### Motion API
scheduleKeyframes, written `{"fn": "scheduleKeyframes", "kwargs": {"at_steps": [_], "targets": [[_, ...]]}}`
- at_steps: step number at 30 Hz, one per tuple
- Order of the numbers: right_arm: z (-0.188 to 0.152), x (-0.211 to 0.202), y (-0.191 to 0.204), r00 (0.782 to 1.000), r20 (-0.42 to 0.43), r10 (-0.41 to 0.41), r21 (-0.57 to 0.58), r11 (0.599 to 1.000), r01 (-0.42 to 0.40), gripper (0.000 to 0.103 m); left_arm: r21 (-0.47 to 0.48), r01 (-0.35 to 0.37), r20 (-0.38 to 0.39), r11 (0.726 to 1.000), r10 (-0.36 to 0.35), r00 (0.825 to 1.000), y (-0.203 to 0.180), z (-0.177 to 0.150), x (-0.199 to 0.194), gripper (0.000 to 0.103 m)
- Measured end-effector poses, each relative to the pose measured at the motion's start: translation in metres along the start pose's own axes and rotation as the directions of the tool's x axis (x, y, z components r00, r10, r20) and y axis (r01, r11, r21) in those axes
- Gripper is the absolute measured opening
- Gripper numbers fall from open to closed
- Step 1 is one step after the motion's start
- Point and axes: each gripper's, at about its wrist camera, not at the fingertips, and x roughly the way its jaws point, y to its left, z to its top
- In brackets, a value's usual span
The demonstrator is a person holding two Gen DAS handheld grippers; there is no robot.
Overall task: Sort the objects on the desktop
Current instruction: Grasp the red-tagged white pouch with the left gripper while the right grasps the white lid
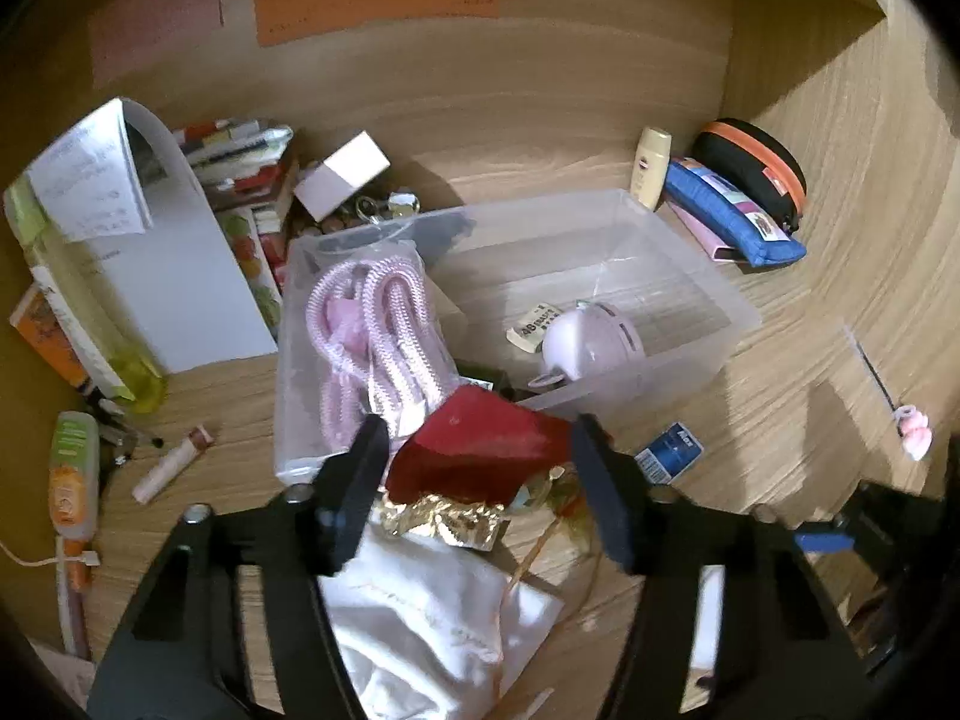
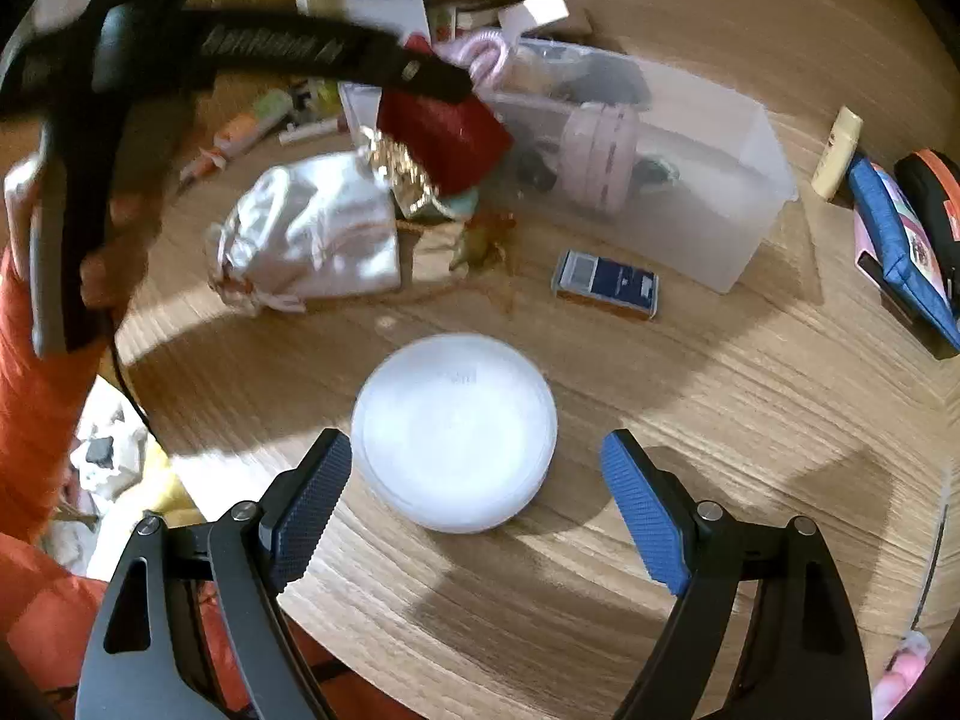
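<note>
1. Right now, in the left wrist view, your left gripper [image 1: 480,468] points down at a red pouch [image 1: 480,450] that sits between its two fingers. The left finger lies against the pouch's edge and the right one just beside it, but you cannot tell from this view whether the pads press on it.
2. Below the pouch lie crumpled gold foil [image 1: 444,519] and a white satin bag [image 1: 420,630] on the desk [image 1: 750,372].
3. Beyond the pouch stands a clear plastic bin [image 1: 600,276] holding a coiled pink cord [image 1: 372,330] in a clear packet and a round pink gadget [image 1: 591,342].
4. At the back right rest a blue pencil case [image 1: 735,216] and a black case with orange trim [image 1: 756,168]; a small blue box [image 1: 669,459] lies near the bin's front.
5. Turning to the right wrist view, your right gripper [image 2: 477,501] has its fingers wide apart and holds nothing.
6. A round white container [image 2: 453,432] sits on the desk between those blue-padded fingers, close beside the left one and clear of the right one.
7. Farther off, the left gripper [image 2: 444,84] meets the red pouch [image 2: 444,138] beside the bin [image 2: 750,180].
</note>
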Motion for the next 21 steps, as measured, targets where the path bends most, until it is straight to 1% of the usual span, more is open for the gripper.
{"fn": "scheduleKeyframes", "kwargs": {"at_steps": [1, 2, 3, 4, 5, 7, 8, 9, 11, 15, 17, 19, 20, 21], "targets": [[-0.001, 0.002, 0.002, 1.000, -0.005, -0.002, -0.005, 1.000, 0.002, 0.084, -0.002, -0.008, 0.009, 1.000, 0.008, 1.000, 0.000, 0.001, 0.000, 0.050], [-0.001, 0.004, 0.003, 1.000, -0.006, -0.003, -0.006, 1.000, 0.003, 0.084, -0.001, -0.006, 0.009, 1.000, 0.006, 1.000, 0.001, 0.001, 0.000, 0.043], [-0.002, 0.006, 0.003, 1.000, -0.003, -0.007, -0.005, 1.000, 0.007, 0.084, -0.001, -0.006, 0.012, 1.000, 0.006, 1.000, 0.001, 0.001, 0.000, 0.039], [-0.002, 0.007, 0.003, 1.000, 0.000, -0.013, -0.004, 1.000, 0.013, 0.084, -0.001, -0.009, 0.015, 1.000, 0.009, 1.000, 0.001, 0.000, 0.000, 0.032], [-0.001, 0.008, 0.003, 1.000, 0.003, -0.017, -0.002, 1.000, 0.017, 0.082, 0.002, -0.012, 0.017, 1.000, 0.012, 1.000, 0.001, 0.000, -0.001, 0.028], [-0.001, 0.009, 0.002, 1.000, 0.009, -0.019, 0.002, 1.000, 0.019, 0.081, 0.009, -0.023, 0.022, 1.000, 0.023, 0.999, 0.001, -0.001, -0.001, 0.023], [-0.002, 0.009, 0.001, 1.000, 0.015, -0.017, 0.003, 1.000, 0.017, 0.078, 0.012, -0.027, 0.027, 1.000, 0.027, 0.999, 0.001, -0.001, -0.002, 0.020], [-0.001, 0.009, 0.001, 1.000, 0.019, -0.012, 0.003, 1.000, 0.012, 0.071, 0.016, -0.029, 0.029, 0.999, 0.029, 0.999, 0.001, -0.001, -0.002, 0.020], [-0.001, 0.007, 0.001, 1.000, 0.025, 0.001, 0.006, 1.000, -0.002, 0.063, 0.028, -0.032, 0.034, 0.999, 0.031, 0.999, -0.001, -0.001, -0.002, 0.020], [-0.001, 0.006, -0.002, 1.000, 0.029, -0.010, 0.017, 1.000, 0.009, 0.063, 0.066, -0.033, 0.039, 0.997, 0.030, 0.999, -0.006, 0.002, -0.004, 0.020], [-0.002, 0.004, -0.003, 0.999, 0.030, -0.013, 0.026, 1.000, 0.012, 0.063, 0.081, -0.034, 0.047, 0.996, 0.031, 0.998, -0.008, 0.005, -0.005, 0.021], [-0.002, 0.000, -0.007, 0.999, 0.039, -0.006, 0.043, 0.999, 0.004, 0.063, 0.090, -0.023, 0.043, 0.996, 0.019, 0.999, -0.009, 0.008, -0.005, 0.036], [-0.002, -0.003, -0.010, 0.999, 0.047, -0.003, 0.052, 0.999, 0.001, 0.063, 0.095, -0.017, 0.043, 0.995, 0.013, 0.999, -0.009, 0.009, -0.004, 0.051], [-0.001, -0.006, -0.011, 0.999, 0.054, -0.002, 0.060, 0.998, -0.001, 0.063, 0.102, -0.015, 0.049, 0.995, 0.010, 0.999, -0.011, 0.010, -0.004, 0.055]]}}
